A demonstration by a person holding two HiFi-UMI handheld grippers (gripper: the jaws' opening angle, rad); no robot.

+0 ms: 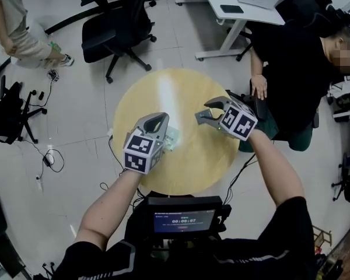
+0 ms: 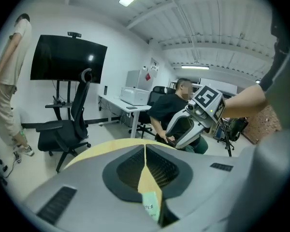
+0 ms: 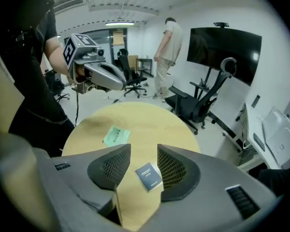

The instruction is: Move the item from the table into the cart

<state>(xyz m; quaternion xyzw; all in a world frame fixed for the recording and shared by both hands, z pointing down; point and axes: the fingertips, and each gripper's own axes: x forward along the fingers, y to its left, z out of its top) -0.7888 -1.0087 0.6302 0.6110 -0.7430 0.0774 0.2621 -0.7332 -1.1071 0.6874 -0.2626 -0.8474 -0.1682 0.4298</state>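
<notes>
Step in hand looks like the approach to the pick: nothing is lifted yet, and no cart is seen in any view, so the drop-off spot can't be placed from here.

The round wooden counter (image 1: 186,171) is surrounded by open floor on the left and near sides. Room is tighter on the far side, where a black office chair (image 1: 119,25) is parked, and on the right, where a seated person (image 1: 297,74) is close to the rim. That right edge is best avoided on any swing-out.

The right gripper (image 1: 209,111) is held above the counter with its jaws roughly half apart and nothing gripped. The left gripper (image 1: 157,121) is closed tip to tip and empty.

Two flat things are left lying on the counter. A green packet (image 3: 116,136) is just beside the left gripper, and a dark booklet (image 3: 149,176) is framed right between the right gripper's jaws, down on the wood. The booklet is judged to be the item aimed for.

Next move: a drop straight down is called for, then a pinch on a booklet edge. It's thin and flat, so a slide toward the rim may be needed.
</notes>
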